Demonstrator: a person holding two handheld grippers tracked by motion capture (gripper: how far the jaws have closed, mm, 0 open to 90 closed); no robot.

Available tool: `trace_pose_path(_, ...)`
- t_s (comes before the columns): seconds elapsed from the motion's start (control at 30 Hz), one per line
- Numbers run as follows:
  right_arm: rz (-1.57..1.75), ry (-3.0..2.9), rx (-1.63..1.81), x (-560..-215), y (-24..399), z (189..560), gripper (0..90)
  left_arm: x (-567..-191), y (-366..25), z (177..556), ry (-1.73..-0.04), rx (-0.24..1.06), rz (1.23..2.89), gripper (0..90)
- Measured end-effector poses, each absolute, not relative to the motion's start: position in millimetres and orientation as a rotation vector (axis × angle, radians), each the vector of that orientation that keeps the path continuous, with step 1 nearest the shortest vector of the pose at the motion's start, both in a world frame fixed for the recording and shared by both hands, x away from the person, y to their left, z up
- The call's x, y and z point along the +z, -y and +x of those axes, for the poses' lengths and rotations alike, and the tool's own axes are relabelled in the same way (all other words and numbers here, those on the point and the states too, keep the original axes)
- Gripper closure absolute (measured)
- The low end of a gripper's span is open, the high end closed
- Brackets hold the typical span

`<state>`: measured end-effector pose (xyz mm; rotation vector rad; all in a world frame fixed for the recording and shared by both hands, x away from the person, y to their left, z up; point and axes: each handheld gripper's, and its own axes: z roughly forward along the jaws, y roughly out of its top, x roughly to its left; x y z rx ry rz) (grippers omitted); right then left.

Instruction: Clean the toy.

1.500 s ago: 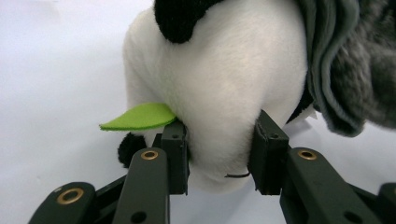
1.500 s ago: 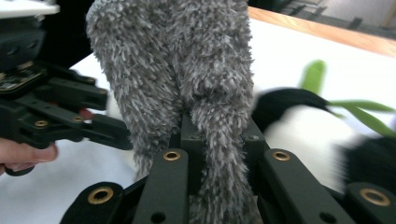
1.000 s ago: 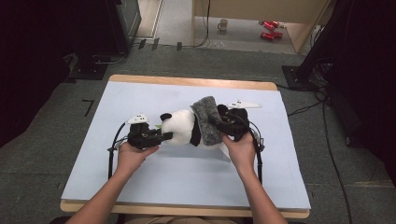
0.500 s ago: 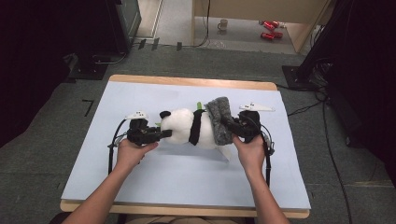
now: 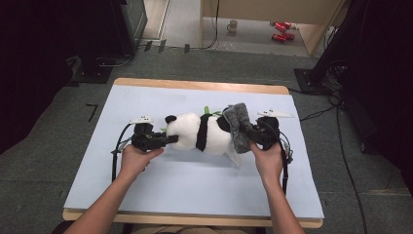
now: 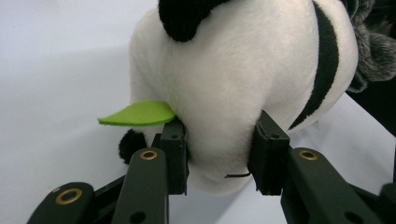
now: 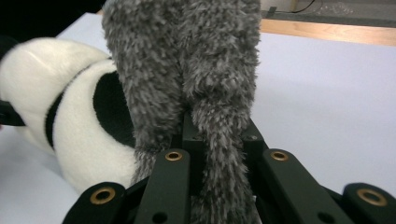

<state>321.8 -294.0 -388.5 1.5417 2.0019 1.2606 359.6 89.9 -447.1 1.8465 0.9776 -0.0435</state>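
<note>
Soft, light panda plush (image 5: 204,132) at frame center: left hand-held gripper (image 6: 217,154) pinched its squashy head; right hand-held gripper (image 7: 212,140) clamped the grey fuzzy sock (image 7: 187,60).

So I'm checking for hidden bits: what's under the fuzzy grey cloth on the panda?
The fuzzy grey cloth drapes over the black-and-white plush panda's end, pinched by the right gripper. That end is covered, so nothing else can be told.

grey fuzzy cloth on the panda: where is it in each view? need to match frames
High view: grey fuzzy cloth right of centre, draped over the panda's end by the right gripper.
Left gripper view: top right corner, beyond the plush's black band.
Right gripper view: centre, from the top edge down between the jaws, which are shut on it.
Shared landmark: plush panda.
</note>
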Motion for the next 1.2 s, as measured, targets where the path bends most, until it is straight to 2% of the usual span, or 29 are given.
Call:
trace_pose_path(0.33, 1.376, -2.055, 1.396, -352, 271, 296, 79.1, -445, -92, 357, -0.969, -0.051, 1.85, 63.3)
trace_pose_path(0.53, 1.391, -2.158, 1.332, -372, 256, 299, 79.1, -445, -92, 354, -0.94, -0.029, 1.856, 61.8)
trace_pose_path(0.6, 1.414, -2.165, 1.32, -380, 257, 303, 78.9, -446, -92, 353, -0.92, -0.007, 1.858, 57.3)
trace_pose_path(0.77, 1.416, -2.144, 1.33, -385, 259, 308, 78.7, -451, -96, 356, -0.875, -0.003, 1.848, 39.9)
trace_pose_path(0.97, 1.404, -2.134, 1.314, -385, 259, 311, 78.5, -453, -94, 353, -0.774, 0.113, 1.916, 33.2)
trace_pose_path(1.2, 1.405, -2.132, 1.315, -386, 261, 317, 77.9, -457, -95, 353, -0.694, 0.155, 1.958, 31.2)
